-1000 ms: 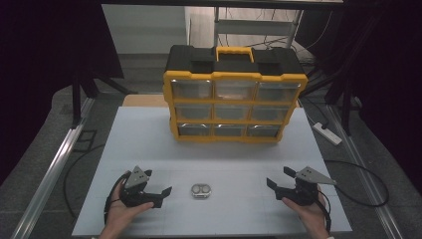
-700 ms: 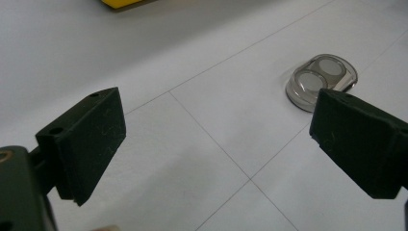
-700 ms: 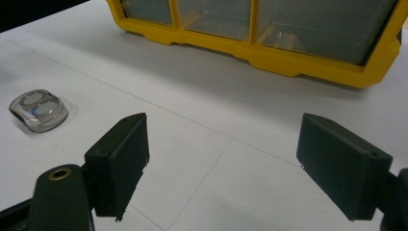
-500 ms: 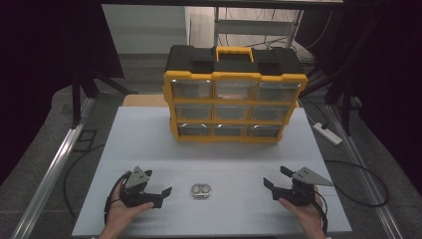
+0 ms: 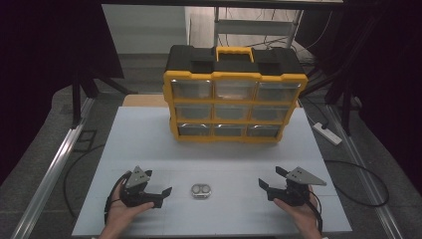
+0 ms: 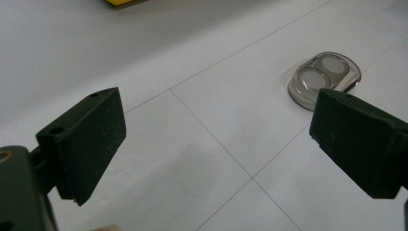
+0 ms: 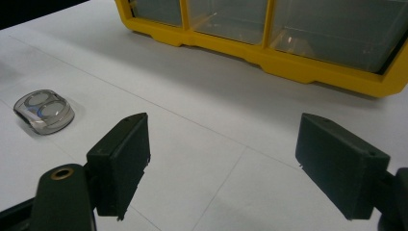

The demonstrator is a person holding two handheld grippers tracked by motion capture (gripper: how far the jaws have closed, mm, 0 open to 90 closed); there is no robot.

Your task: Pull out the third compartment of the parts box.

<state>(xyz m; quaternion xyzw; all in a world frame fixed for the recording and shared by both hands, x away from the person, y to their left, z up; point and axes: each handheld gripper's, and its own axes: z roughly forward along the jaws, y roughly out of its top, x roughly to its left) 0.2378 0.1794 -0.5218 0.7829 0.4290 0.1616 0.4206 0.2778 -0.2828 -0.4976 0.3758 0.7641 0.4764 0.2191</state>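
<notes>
Clear case (image 5: 200, 190) btwn both open jaws

Lab: black curtains (image 5: 45, 59), aluminium framing (image 5: 47, 169)

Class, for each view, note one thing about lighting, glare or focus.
High view: dark surround, white table evenly lit. Left gripper view: near jaws soft, small clear case sharper with pale glare. Right gripper view: reflections on the organiser drawers, a shadow beneath its yellow base.
</notes>
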